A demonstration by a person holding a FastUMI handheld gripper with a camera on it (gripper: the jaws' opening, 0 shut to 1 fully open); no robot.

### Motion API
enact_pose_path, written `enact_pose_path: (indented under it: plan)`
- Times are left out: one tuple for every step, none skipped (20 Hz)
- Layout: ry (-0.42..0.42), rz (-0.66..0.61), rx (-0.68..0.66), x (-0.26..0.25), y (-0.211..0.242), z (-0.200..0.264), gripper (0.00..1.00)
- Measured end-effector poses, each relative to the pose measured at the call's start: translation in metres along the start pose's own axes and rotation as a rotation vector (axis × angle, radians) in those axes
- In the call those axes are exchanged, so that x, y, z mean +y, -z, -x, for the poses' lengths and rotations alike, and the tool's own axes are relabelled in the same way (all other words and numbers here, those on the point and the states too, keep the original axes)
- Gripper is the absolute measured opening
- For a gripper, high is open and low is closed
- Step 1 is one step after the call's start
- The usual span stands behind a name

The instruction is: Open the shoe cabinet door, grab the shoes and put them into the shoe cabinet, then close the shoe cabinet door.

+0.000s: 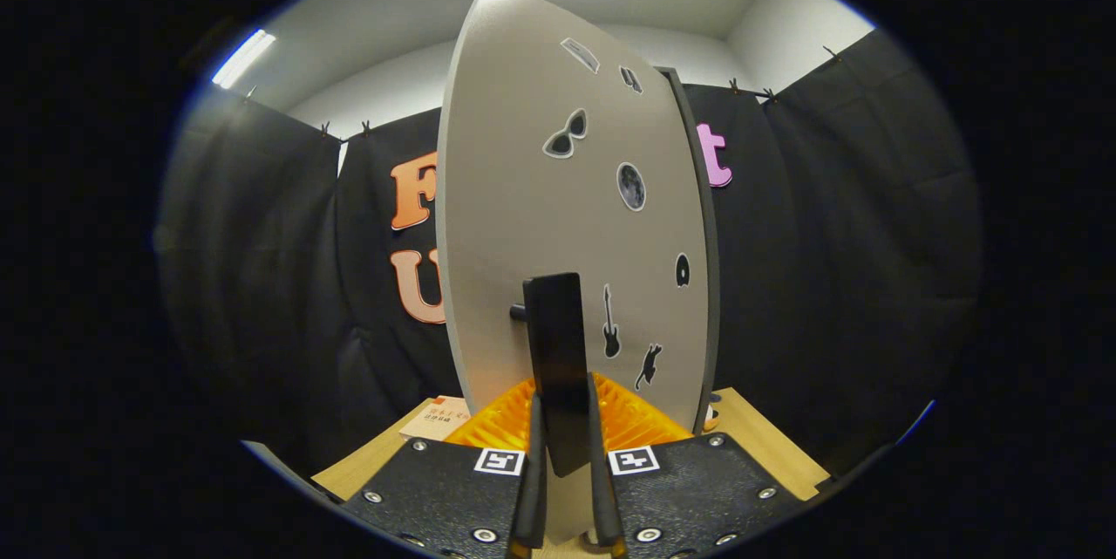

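Gripper [565, 419] fingers clamped on flat black bar handle [558, 358] of pale grey stickered cabinet door [523, 219] just ahead. Door likely stiff, light, hinged; handle smooth, grip mid-bar.

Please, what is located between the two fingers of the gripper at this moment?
In the gripper view, the black door handle of the cabinet door lies between the fingers of the gripper, which press on both sides.

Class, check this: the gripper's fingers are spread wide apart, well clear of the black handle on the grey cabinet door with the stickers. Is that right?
Not quite. The gripper view shows the gripper closed on the black handle, one finger pressed against each side. The rest holds: the handle belongs to the grey cabinet door with stickers.
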State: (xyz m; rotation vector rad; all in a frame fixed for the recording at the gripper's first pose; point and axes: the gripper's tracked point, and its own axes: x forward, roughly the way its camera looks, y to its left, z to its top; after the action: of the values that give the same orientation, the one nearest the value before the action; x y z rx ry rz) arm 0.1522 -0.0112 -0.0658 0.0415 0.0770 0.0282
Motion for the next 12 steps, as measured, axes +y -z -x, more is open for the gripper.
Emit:
enact_pose_path:
  plan:
    - [-0.009,-0.005,0.000,-0.008,-0.002,0.003,0.21]
    - [-0.016,-0.014,-0.002,-0.016,-0.003,0.006,0.21]
    - [-0.019,-0.018,-0.002,-0.027,-0.003,0.010,0.21]
    - [-0.017,-0.021,-0.005,-0.038,-0.004,0.015,0.21]
    - [-0.012,-0.027,-0.005,-0.044,-0.005,0.019,0.21]
    - [-0.008,-0.033,-0.007,-0.052,-0.005,0.023,0.21]
    - [-0.003,-0.035,-0.005,-0.061,-0.004,0.026,0.21]
    - [0.005,-0.036,-0.008,-0.071,-0.005,0.031,0.19]
    - [0.016,-0.036,-0.010,-0.079,-0.006,0.034,0.18]
    - [0.028,-0.036,-0.013,-0.089,-0.007,0.038,0.18]
    - [0.040,-0.039,-0.016,-0.100,-0.007,0.042,0.17]
    - [0.057,-0.044,-0.018,-0.105,-0.008,0.044,0.16]
